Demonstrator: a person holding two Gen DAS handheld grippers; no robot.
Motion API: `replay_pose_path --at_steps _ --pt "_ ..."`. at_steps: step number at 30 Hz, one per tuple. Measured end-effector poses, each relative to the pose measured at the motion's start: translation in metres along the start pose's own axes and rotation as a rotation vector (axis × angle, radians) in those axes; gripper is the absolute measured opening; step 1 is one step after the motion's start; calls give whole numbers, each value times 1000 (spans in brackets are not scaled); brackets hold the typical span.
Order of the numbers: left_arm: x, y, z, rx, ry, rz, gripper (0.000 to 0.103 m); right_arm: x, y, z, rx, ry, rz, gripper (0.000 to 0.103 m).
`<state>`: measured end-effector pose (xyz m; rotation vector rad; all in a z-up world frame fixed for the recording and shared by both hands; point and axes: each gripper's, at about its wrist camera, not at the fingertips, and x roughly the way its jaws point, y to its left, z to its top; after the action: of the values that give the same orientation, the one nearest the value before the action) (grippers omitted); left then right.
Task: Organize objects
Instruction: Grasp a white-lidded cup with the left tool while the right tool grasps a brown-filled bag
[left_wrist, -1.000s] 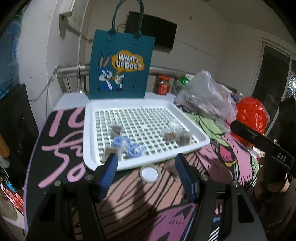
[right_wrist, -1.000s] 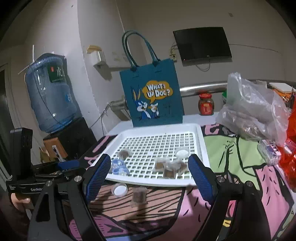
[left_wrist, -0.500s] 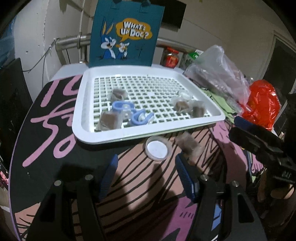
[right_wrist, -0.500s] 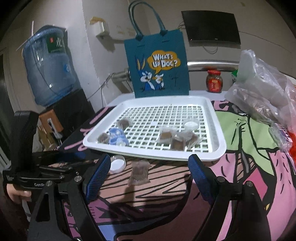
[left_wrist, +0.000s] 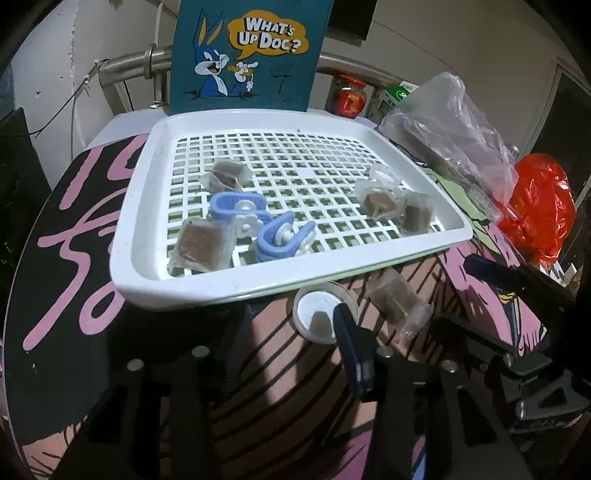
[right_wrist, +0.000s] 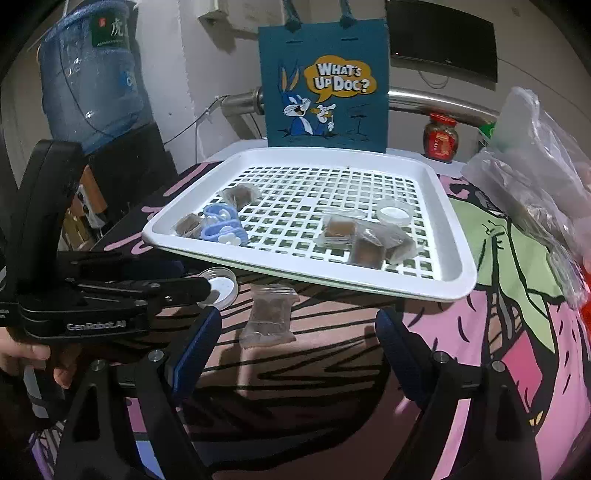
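As our left gripper (left_wrist: 291, 325) narrows its jaws over the cap (left_wrist: 320, 312) beside the tray (left_wrist: 140, 236), gripping nothing yet, our right gripper (right_wrist: 295, 332) gapes, empty, above the packet (right_wrist: 269, 317).

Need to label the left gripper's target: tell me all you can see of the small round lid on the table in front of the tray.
The round lid is a shallow disc with a clear rim and flat white centre, probably plastic. It lies flat on the patterned tablecloth, just off the white tray's near edge, left of a brown packet. The left gripper's jaws, just closing, meet its edge; contact is unclear.
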<state>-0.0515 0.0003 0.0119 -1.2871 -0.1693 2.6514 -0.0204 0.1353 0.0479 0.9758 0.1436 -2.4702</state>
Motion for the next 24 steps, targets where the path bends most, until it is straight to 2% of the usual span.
replay_pose_path --at_steps 2,6,8,11,13,15,16,24 --pt "2 -1 1 10 4 -1 34 4 3 1 -14 11 1 82" --pt "4 -4 0 38 -4 7 24 17 9 4 -34 58 13 63" --pt "4 -6 -1 62 -11 21 14 22 10 5 -39 80 17 56" --pt "4 -6 -2 68 -11 -1 4 29 10 6 -37 106 23 41" --pt "4 -7 -3 77 -8 -8 4 33 12 6 -44 129 29 31" --pt "3 -10 -4 88 -6 -15 4 33 11 6 -42 131 34 30" --pt "2 -11 -5 92 -7 -16 4 33 10 5 -38 130 41 22" --pt "-22 -10 -19 95 -45 -30 4 8 6 -4 -19 72 59 22"
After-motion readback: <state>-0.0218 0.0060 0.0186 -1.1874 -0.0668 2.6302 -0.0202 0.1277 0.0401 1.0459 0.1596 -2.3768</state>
